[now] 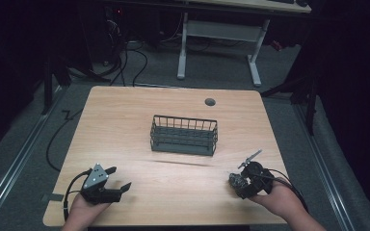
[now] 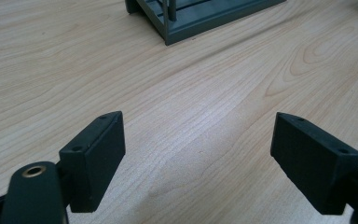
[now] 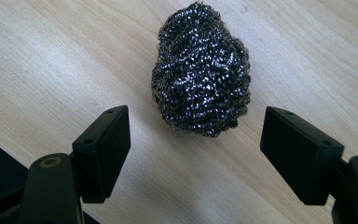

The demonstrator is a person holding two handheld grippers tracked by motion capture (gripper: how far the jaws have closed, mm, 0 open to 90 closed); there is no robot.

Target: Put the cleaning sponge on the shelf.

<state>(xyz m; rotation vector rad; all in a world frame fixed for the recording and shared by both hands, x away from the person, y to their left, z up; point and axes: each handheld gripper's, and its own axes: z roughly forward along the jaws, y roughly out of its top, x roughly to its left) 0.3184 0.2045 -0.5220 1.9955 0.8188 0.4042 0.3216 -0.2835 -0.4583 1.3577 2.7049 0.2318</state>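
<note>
A ball of dark steel wool (image 3: 200, 70) lies on the wooden table (image 1: 125, 110) near its front right corner, also seen as a small dark lump (image 1: 236, 180) in the high view. My right gripper (image 3: 196, 135) stands open just short of it, the jaws wide apart and touching nothing. That gripper (image 1: 243, 185) sits in a hand at the table's front right. My left gripper (image 1: 120, 177) rests open at the front left, with bare wood between its jaws (image 2: 198, 140).
A dark wire basket (image 1: 184, 134) stands in the middle of the table, and its near corner (image 2: 200, 16) appears in the left gripper view. A round cable hole (image 1: 210, 102) lies behind it. The table's front edge (image 3: 0, 154) runs close by the right gripper.
</note>
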